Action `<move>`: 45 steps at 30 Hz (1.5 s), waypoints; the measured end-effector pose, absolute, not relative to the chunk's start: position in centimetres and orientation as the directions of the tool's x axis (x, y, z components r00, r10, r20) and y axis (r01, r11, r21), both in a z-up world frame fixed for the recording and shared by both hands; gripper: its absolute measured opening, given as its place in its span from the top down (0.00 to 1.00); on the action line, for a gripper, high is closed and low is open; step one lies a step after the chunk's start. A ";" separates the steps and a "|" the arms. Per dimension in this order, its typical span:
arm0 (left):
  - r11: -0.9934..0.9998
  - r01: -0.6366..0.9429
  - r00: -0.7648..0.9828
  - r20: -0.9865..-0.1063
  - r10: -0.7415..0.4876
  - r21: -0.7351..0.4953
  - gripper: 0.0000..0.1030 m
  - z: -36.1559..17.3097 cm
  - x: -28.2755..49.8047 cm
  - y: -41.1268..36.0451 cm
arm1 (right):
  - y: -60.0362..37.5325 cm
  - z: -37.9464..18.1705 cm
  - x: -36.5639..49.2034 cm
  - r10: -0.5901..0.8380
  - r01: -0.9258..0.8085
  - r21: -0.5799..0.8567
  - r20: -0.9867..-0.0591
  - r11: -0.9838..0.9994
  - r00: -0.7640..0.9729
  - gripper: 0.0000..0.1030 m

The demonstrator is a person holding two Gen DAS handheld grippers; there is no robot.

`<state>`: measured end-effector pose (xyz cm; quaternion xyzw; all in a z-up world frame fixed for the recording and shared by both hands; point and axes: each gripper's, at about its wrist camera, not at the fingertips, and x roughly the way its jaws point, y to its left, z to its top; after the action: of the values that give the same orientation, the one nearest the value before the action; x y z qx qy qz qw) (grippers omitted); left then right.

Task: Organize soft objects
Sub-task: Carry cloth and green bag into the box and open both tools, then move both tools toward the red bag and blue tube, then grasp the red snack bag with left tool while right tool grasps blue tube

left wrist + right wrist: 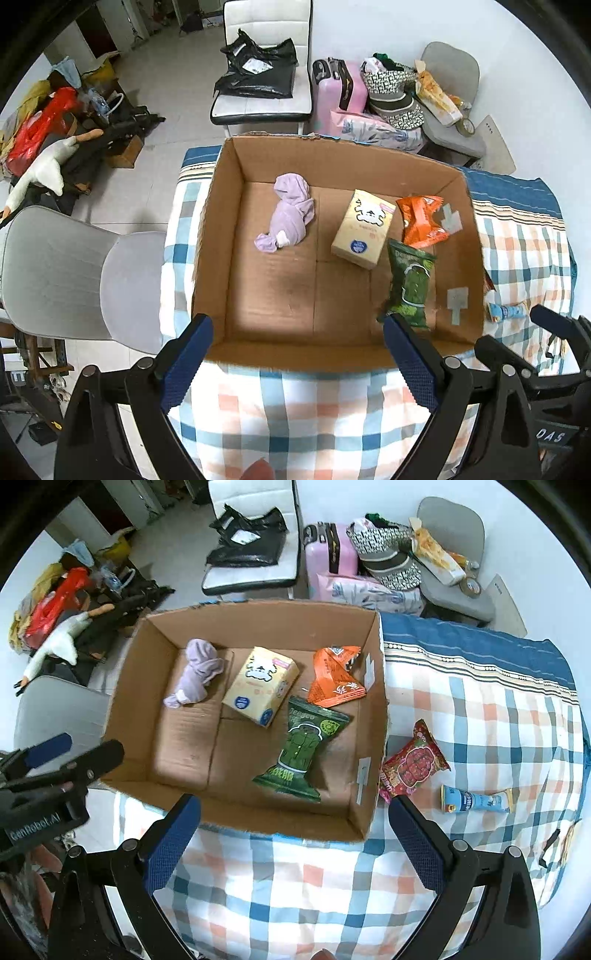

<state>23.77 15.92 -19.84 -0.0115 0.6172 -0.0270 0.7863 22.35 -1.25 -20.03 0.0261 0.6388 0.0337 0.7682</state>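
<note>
An open cardboard box (218, 229) (373, 812) stands on a checked cloth. In it lie a rolled lilac cloth (290, 218) (197, 674), a cream tissue pack (364, 229) (260, 685), an orange snack bag (421, 219) (334, 677) and a green snack bag (410, 282) (301, 751). A red snack bag (413, 762) and a blue tube (476, 800) (506, 312) lie on the cloth right of the box. My left gripper (297, 373) is open and empty above the box's near edge. My right gripper (295, 845) is open and empty near the box's front right corner.
A grey chair (66, 273) stands left of the table. Behind it are a white chair with black bags (262, 77), a pink suitcase (336, 88), another grey chair with bags (443, 92), and floor clutter with a goose toy (44, 170).
</note>
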 end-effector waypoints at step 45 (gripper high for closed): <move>0.713 0.603 0.208 -0.933 0.294 0.359 0.09 -33.0 29.1 -21.3 | -36.0 -42.0 18.2 0.440 0.715 0.344 -0.896 0.608 0.057 0.77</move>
<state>29.08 -21.30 -33.02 0.3619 0.6194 -0.1122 0.6876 18.22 -36.02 -41.97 0.4268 0.6767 -0.1167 0.5884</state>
